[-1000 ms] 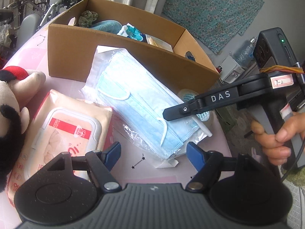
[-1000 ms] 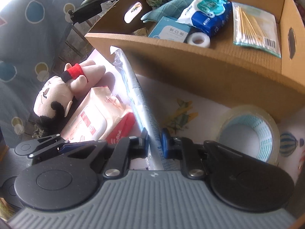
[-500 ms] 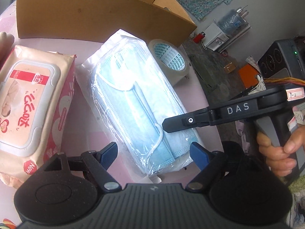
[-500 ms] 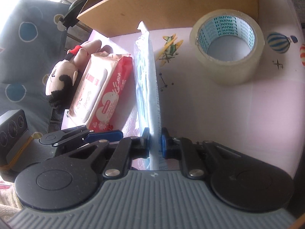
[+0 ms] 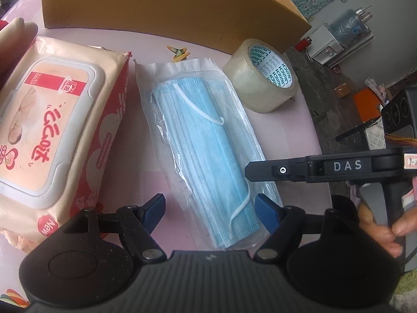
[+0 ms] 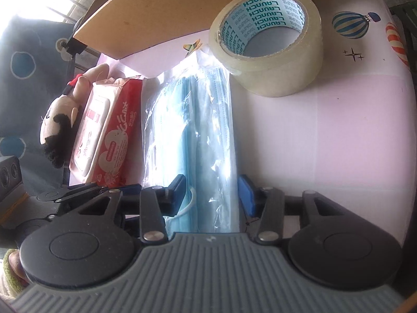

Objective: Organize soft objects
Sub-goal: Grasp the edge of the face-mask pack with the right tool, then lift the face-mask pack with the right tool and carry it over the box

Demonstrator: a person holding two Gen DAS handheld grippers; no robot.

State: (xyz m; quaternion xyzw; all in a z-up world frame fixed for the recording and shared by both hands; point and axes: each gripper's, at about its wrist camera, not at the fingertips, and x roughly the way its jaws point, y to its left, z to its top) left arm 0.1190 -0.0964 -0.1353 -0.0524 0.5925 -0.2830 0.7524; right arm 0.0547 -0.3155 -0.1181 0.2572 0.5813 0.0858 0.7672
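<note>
Pink printed tabletop [image 6: 338, 130], cardboard box [image 5: 169, 7] at far edge. Mask pack [image 5: 206, 146] lies flat between wet-wipes pack [image 5: 57, 130] and tape roll [image 5: 263, 75] — far corner touching roll. Left gripper [image 5: 209, 206] spread wide over pack's near end. Right gripper [image 6: 212, 193] also parted, fingers straddling pack — contact unclear. Plush doll [image 6: 62, 120] beyond wipes.
</note>
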